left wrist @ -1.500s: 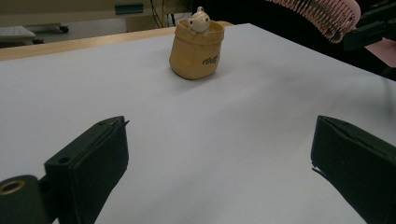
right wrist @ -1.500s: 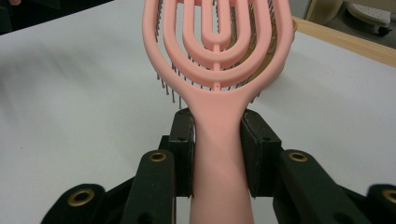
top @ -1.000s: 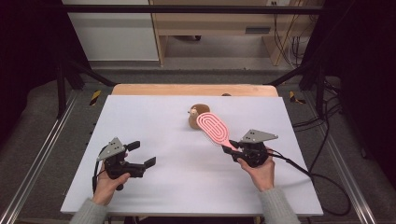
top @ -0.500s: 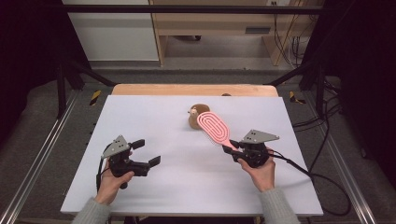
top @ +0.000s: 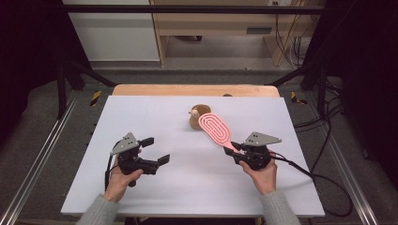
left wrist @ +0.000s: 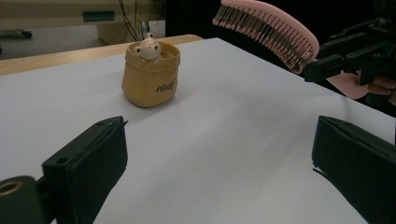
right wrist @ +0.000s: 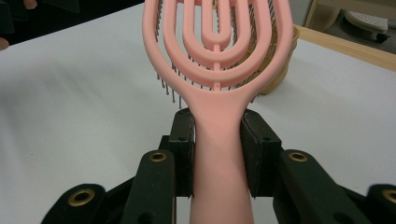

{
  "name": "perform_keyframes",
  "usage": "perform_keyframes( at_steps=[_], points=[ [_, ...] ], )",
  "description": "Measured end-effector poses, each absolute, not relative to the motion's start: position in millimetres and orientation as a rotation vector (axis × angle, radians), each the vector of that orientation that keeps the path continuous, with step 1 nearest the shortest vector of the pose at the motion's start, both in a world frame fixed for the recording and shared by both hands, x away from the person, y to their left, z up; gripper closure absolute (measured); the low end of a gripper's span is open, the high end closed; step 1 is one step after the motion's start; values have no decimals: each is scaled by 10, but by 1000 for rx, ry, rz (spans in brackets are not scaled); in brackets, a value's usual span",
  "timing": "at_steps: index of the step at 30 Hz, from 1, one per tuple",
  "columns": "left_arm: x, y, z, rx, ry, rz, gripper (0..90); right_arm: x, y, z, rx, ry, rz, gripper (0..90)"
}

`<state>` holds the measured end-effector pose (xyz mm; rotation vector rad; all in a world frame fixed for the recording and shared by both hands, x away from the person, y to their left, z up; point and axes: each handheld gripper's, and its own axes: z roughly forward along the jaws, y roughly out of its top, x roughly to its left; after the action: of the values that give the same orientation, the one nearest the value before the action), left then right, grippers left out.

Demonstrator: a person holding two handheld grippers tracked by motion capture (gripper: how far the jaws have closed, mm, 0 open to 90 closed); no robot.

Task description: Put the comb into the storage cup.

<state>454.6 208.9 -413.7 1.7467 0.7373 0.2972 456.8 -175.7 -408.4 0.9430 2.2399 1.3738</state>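
Note:
My right gripper (top: 236, 152) is shut on the handle of a pink hairbrush (top: 215, 129), which it holds above the white table with the bristles facing down. In the right gripper view both black pads clamp the hairbrush (right wrist: 218, 88) at its neck. A small tan pot (top: 198, 116) with a little bear figure in it stands behind the brush, near the table's far middle; the left gripper view shows that pot (left wrist: 151, 77) upright and the hairbrush (left wrist: 271, 32) hovering to its right. My left gripper (top: 156, 150) is open at the table's left front, nothing between its jaws.
The white table top (top: 141, 117) has a wooden strip (top: 155, 90) along its far edge. Metal frame rails (top: 42, 150) run down both sides. A black cable (top: 319, 180) trails from the right gripper over the table's right corner.
My left gripper has moved a little to the right and forward, toward the table's middle, still open. The right gripper and the brush have stayed in place.

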Motion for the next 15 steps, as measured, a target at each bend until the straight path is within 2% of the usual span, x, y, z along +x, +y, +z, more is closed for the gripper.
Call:
perform_keyframes(
  at_steps=[15],
  points=[
    [4583, 1905, -4105, 1746, 717, 272, 30, 4554, -1735, -4110, 941, 2244, 1373, 684]
  ],
)
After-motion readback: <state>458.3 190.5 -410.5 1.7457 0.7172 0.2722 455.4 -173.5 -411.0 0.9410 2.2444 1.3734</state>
